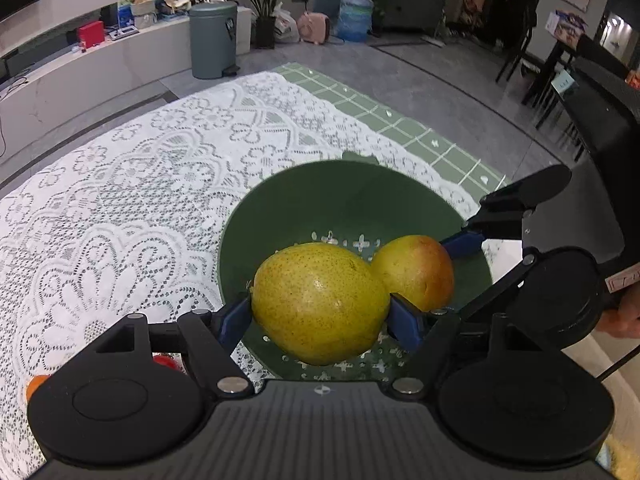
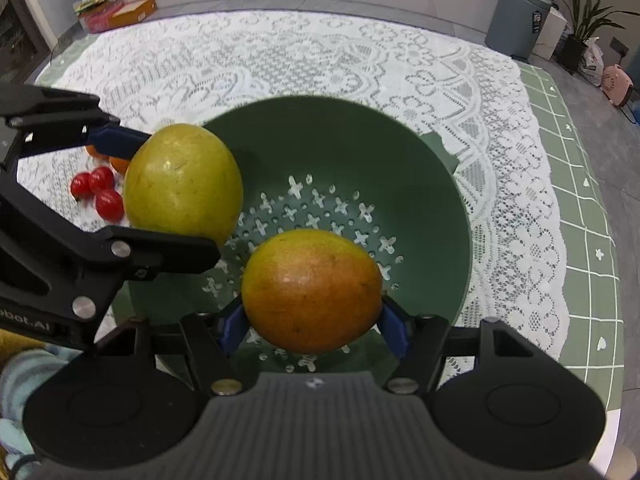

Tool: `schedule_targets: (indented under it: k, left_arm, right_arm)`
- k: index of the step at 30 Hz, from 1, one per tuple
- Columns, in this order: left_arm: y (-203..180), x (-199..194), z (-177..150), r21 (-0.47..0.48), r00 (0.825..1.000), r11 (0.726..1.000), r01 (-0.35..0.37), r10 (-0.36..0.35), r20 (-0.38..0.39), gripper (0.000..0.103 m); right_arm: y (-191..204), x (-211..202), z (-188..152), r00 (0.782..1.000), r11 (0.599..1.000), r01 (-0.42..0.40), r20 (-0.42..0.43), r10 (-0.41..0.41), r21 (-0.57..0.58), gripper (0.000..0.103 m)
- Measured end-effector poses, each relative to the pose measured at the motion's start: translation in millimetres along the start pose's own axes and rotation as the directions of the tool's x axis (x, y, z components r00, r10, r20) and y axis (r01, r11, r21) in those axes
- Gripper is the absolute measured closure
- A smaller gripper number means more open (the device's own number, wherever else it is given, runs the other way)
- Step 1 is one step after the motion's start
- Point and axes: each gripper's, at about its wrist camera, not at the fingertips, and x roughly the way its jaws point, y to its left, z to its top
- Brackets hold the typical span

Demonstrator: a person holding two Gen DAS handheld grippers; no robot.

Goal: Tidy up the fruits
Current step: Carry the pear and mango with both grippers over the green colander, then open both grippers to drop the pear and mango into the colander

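My left gripper (image 1: 320, 318) is shut on a yellow-green pear (image 1: 318, 300) and holds it over the near rim of a green colander bowl (image 1: 304, 200). My right gripper (image 2: 312, 326) is shut on a yellow pear with a red blush (image 2: 312, 290), held above the bowl's (image 2: 420, 168) perforated floor. In the left wrist view the blushed pear (image 1: 416, 270) hangs just right of the green one, with the right gripper's fingers (image 1: 464, 242) on it. In the right wrist view the green pear (image 2: 182, 188) sits at the bowl's left rim between the left gripper's fingers (image 2: 116, 138).
Three red cherry tomatoes (image 2: 98, 192) and an orange fruit (image 2: 118, 164) lie on the white lace tablecloth (image 2: 320, 56) left of the bowl. A green checked cloth (image 2: 576, 216) shows at the table's right edge. A grey bin (image 1: 212, 40) stands on the floor beyond.
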Motion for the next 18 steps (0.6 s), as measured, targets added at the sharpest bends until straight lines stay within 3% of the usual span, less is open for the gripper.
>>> schedule_targets:
  k: [11, 18]
  left_arm:
    - [-3.9, 12.1, -2.0, 0.056, 0.998, 0.998, 0.015, -0.012, -0.055, 0.019]
    - [0.0, 16.5, -1.0, 0.019, 0.997, 0.999, 0.028, -0.027, -0.068, 0.019]
  right_arm:
    - [6.7, 14.2, 0.4, 0.999, 0.994, 0.017, -0.050, -0.022, -0.104, 0.038]
    - [8.2, 12.7, 3.3, 0.998, 0.989, 0.012, -0.060, -0.021, -0.146, 0.043]
